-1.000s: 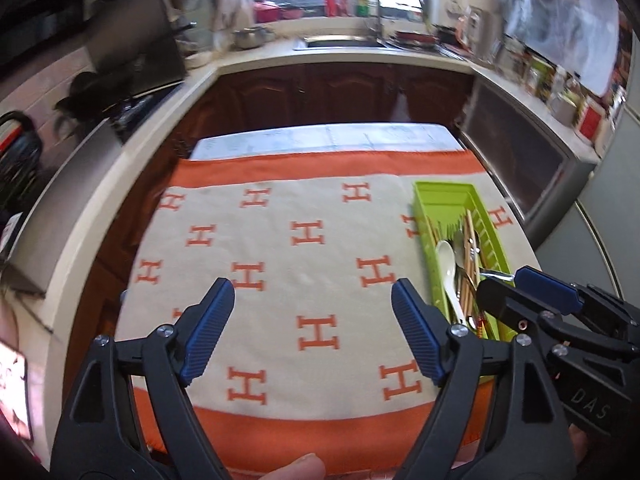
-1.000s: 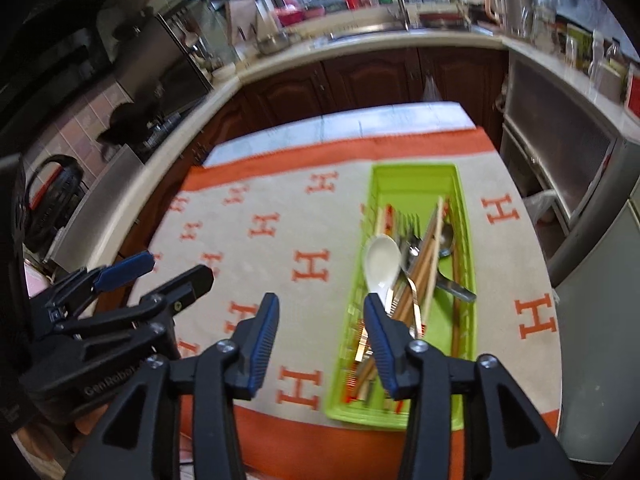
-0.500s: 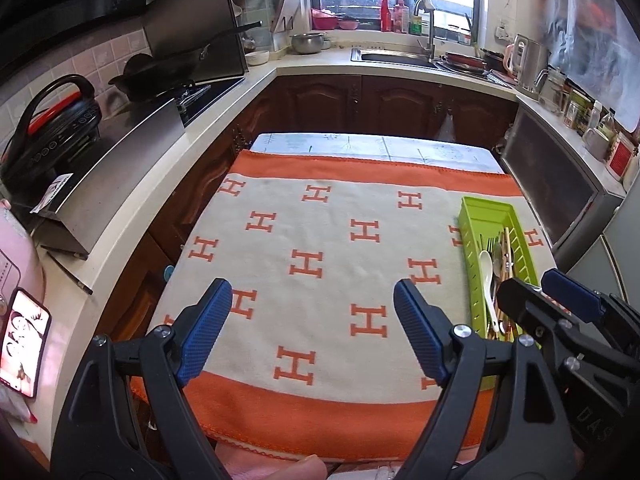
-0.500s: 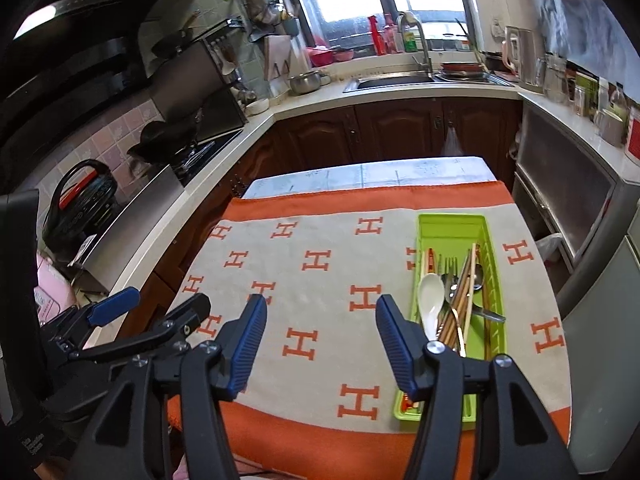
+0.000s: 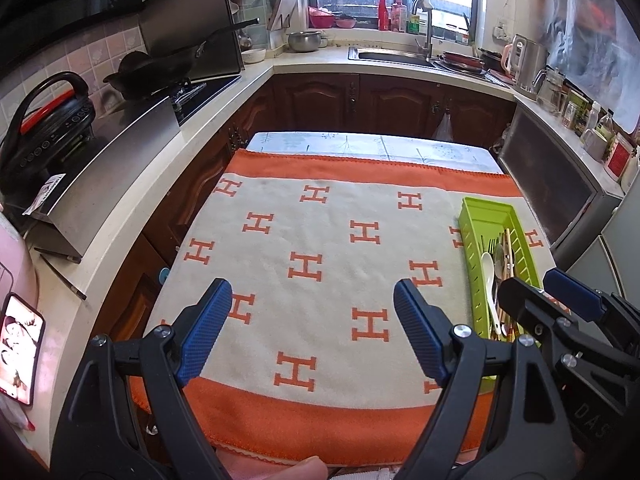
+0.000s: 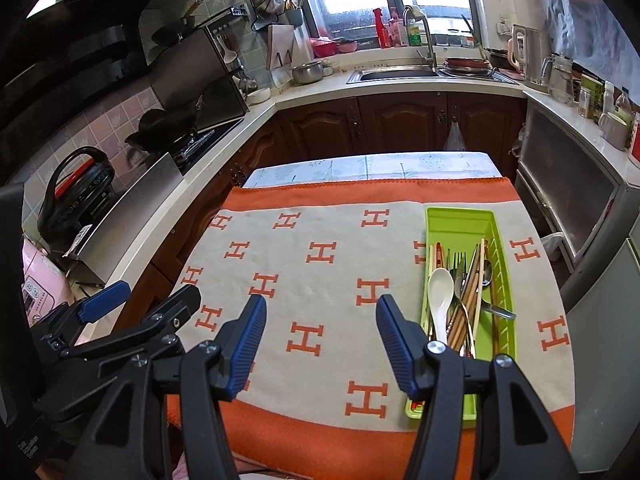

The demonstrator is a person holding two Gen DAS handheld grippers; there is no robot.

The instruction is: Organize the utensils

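A lime-green utensil tray (image 6: pixel 460 220) lies at the right of the table on a cream and orange blanket (image 6: pixel 320 280). It holds a white spoon (image 6: pixel 440 292), a fork (image 6: pixel 459 264), chopsticks (image 6: pixel 472 280) and a metal spoon (image 6: pixel 486 276), lying together. The tray (image 5: pixel 486 210) also shows in the left wrist view. My left gripper (image 5: pixel 312 320) is open and empty above the blanket's near middle. My right gripper (image 6: pixel 320 332) is open and empty, just left of the tray's near end.
The table stands in a U-shaped kitchen: stove with a pan (image 5: pixel 160 68) on the left counter, sink (image 6: pixel 396 74) at the back, jars on the right counter, a metal cabinet (image 6: pixel 568 200) to the right. A phone (image 5: pixel 18 344) lies at the left.
Both grippers have pulled back and risen from the table. The tray and blanket look smaller and farther. The right gripper's jaws have opened wider.
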